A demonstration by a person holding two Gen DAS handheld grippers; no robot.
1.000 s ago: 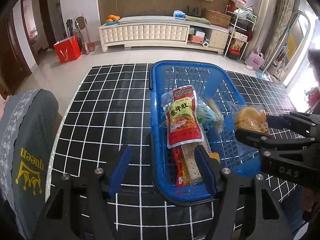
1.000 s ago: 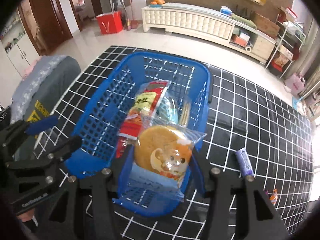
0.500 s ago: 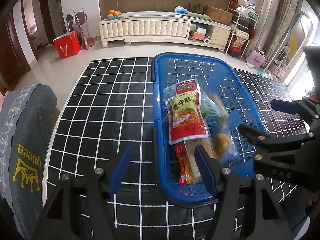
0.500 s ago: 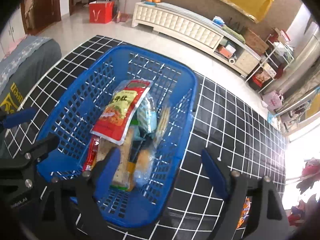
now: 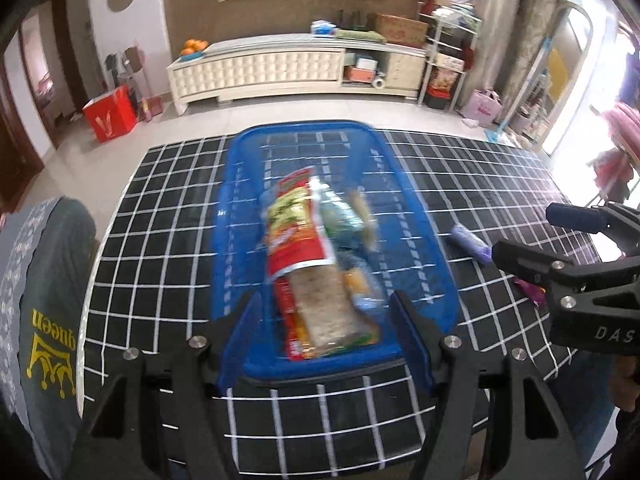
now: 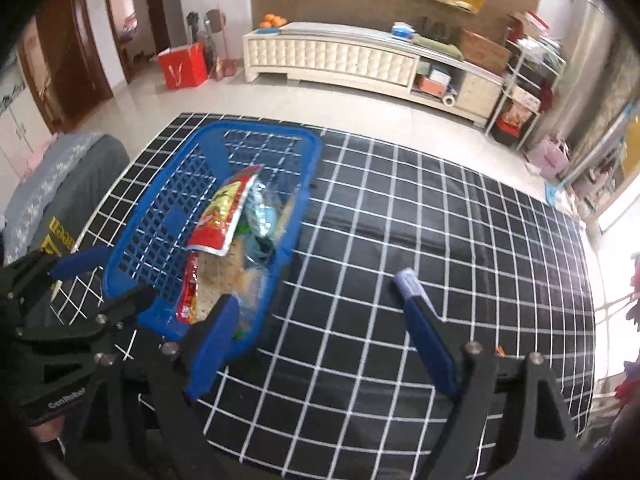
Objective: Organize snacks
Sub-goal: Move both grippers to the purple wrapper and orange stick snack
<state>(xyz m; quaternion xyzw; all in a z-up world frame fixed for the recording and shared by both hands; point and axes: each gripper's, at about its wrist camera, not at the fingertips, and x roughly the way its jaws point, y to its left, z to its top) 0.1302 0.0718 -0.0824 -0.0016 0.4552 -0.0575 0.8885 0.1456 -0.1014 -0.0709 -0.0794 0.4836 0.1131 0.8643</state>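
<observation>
**Basket loaded, both grippers empty**

On the black, white-gridded surface [image 6: 400, 240] stands a blue basket [image 5: 436, 280], its long side running away from the cameras. Inside lie several snacks in a heap: a red and yellow pouch [image 5: 296, 232] on top, a pale cracker pack [image 5: 324, 304] under its near end, a round cake in clear wrap [image 5: 356, 284] beside that (the left view is blurred, so finer detail is lost). A purple stick pack [image 5: 470, 242] lies on the grid outside the basket, to its right. The left gripper [image 5: 320, 340] hovers over the basket's near end, fingers apart with nothing clamped. The right gripper [image 6: 320, 312] hangs over bare grid just right of the basket, fingers spread wide and empty.
</observation>
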